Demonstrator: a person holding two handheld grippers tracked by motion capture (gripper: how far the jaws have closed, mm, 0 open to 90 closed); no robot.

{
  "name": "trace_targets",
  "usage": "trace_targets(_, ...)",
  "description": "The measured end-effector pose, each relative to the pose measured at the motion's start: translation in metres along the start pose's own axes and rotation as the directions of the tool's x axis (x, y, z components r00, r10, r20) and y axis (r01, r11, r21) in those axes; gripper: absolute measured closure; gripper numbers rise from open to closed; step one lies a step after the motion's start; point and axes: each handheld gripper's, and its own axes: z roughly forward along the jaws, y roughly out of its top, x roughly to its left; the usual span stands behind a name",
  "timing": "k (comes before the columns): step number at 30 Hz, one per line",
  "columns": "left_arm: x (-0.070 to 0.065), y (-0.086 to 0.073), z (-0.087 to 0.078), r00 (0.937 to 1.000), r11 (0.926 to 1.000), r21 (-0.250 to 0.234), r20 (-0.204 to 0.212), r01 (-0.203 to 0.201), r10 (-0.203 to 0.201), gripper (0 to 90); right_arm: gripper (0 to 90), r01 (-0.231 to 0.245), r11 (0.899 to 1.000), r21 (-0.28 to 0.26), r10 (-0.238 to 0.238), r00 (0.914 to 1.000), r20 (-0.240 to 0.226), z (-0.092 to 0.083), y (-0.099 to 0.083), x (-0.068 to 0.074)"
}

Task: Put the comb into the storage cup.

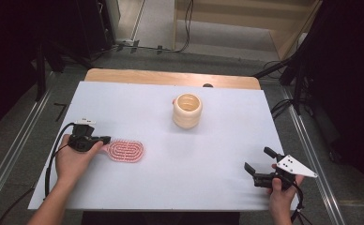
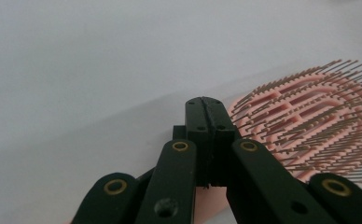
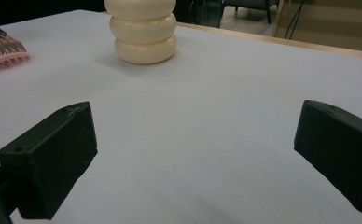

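Pink oval hairbrush (image 1: 125, 151), bristles up

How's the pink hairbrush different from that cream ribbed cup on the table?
The pink hairbrush lies flat with its bristles up, while the cream ribbed cup stands upright with its mouth open to the top. The hairbrush is a low oval; the cup is a taller stack of rounded rings. The left gripper, jaws shut, is at the hairbrush's handle end, whereas the cup stands alone, farther back. Both rest on the white table cover.
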Motion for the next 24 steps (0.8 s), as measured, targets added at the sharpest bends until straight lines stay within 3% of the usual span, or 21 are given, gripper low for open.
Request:
trace_targets(9, -0.01, -0.013, -0.029, 0.9998, 0.9964, -0.085, 0.018, -0.001, 0.003, 90.0, 0.0, -0.005, 1.0, 0.001, 0.005, 1.0, 0.0, 0.0, 0.0, 0.0)
trace_targets(15, -0.027, -0.028, -0.039, 0.9966, 0.996, -0.072, 0.06, -0.053, 0.057, 90.0, 0.0, -0.003, 1.0, 0.002, 0.003, 1.0, 0.005, 0.0, 0.0, 0.0)
trace_targets(19, -0.044, -0.038, -0.04, 0.9891, 0.9947, -0.053, 0.113, -0.089, 0.094, 90.0, 0.0, -0.005, 1.0, 0.005, 0.005, 1.0, 0.002, 0.0, 0.0, 0.001)
trace_targets(24, -0.069, -0.042, -0.027, 0.9756, 0.9892, -0.011, 0.164, -0.146, 0.146, 90.0, 0.0, -0.002, 1.0, 0.009, 0.002, 1.0, 0.005, 0.001, 0.0, 0.001)
